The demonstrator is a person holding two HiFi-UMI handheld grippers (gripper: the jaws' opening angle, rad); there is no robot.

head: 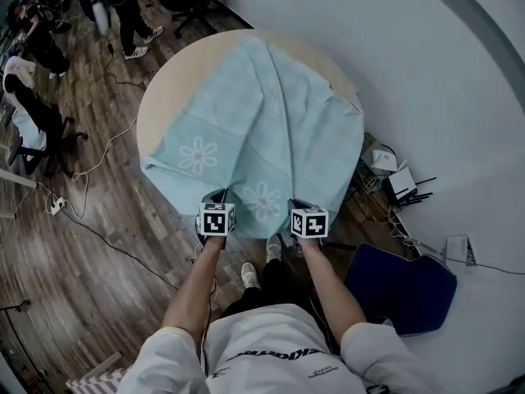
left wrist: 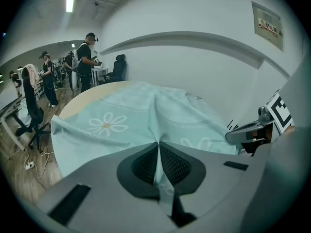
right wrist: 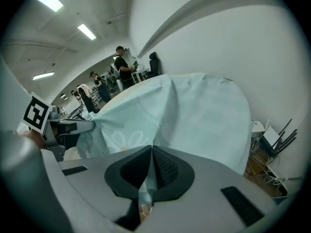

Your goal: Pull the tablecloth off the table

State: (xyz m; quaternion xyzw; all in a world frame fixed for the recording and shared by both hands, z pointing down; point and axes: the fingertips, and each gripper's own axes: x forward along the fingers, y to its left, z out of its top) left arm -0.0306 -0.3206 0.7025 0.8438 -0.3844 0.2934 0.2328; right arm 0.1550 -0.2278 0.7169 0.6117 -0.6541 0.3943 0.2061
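Clamped shut on tablecloth [head: 271,121] hem: left gripper [head: 220,197] at 7 o'clock of round table [head: 168,84], right gripper [head: 297,206] at 5 o'clock. Draped from both toward 12 o'clock; bare tabletop at 10 o'clock.

Overhead head view; both gripper views across tablecloth [head: 271,113]

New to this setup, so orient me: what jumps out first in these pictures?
A pale blue tablecloth with daisy prints lies askew on the round table, whose bare wooden top shows at the far left. The left gripper and right gripper are both shut on its near edge, with folds fanning out from each grip.
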